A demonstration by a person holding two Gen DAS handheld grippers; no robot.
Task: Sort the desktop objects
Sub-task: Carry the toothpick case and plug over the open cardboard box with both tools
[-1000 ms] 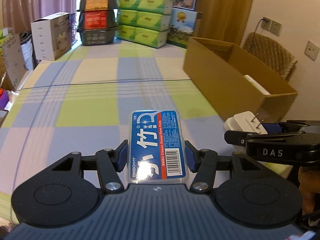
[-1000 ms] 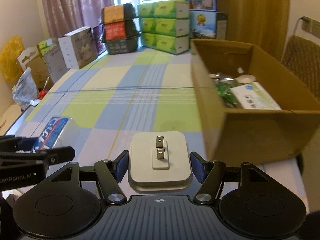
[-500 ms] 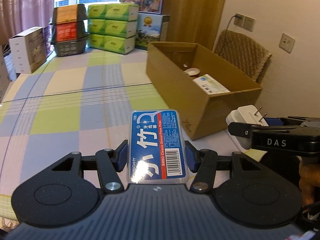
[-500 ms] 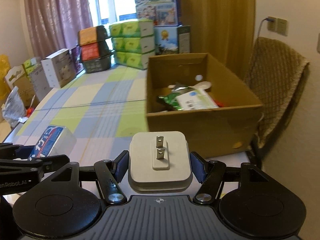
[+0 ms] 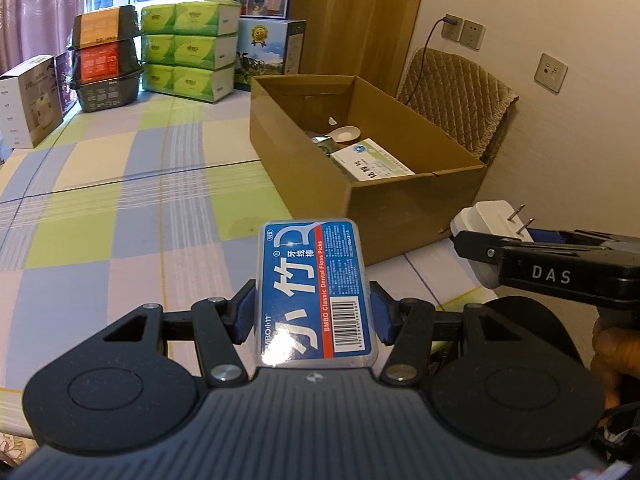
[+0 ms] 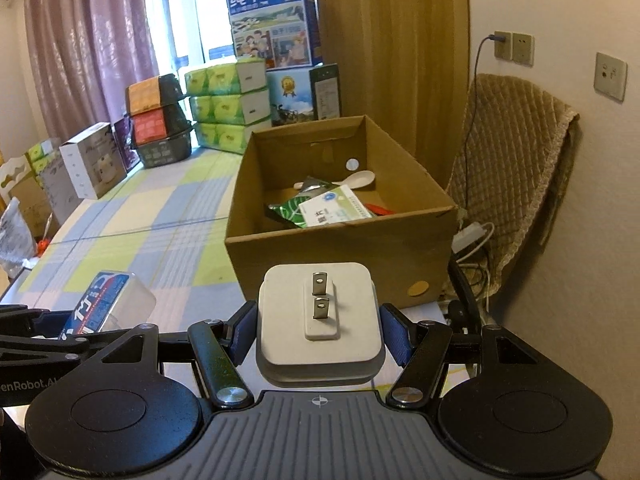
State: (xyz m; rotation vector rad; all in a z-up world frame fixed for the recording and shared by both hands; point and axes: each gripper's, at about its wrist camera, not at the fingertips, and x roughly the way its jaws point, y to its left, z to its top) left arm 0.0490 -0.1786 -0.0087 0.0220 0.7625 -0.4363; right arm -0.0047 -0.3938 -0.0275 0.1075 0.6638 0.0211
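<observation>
My left gripper (image 5: 314,312) is shut on a blue box of dental floss picks (image 5: 314,288), held above the checked tablecloth (image 5: 120,208). The same floss box (image 6: 104,300) shows at the lower left of the right wrist view. My right gripper (image 6: 320,330) is shut on a white plug adapter (image 6: 320,320) with two metal prongs facing up; that adapter (image 5: 486,220) appears at the right of the left wrist view. An open cardboard box (image 6: 340,248) stands just ahead, holding a white spoon (image 6: 358,179), a green packet (image 6: 290,210) and a white card (image 6: 334,210).
Stacked green tissue packs (image 5: 188,52), dark baskets (image 5: 106,64) and milk cartons (image 5: 272,50) line the table's far edge. A white carton (image 5: 28,100) stands at the far left. A quilted chair (image 6: 516,168) and cables sit by the right wall.
Both grippers have risen and swung right, so the cardboard box now sits ahead and its inside shows. Each keeps hold of its object.
</observation>
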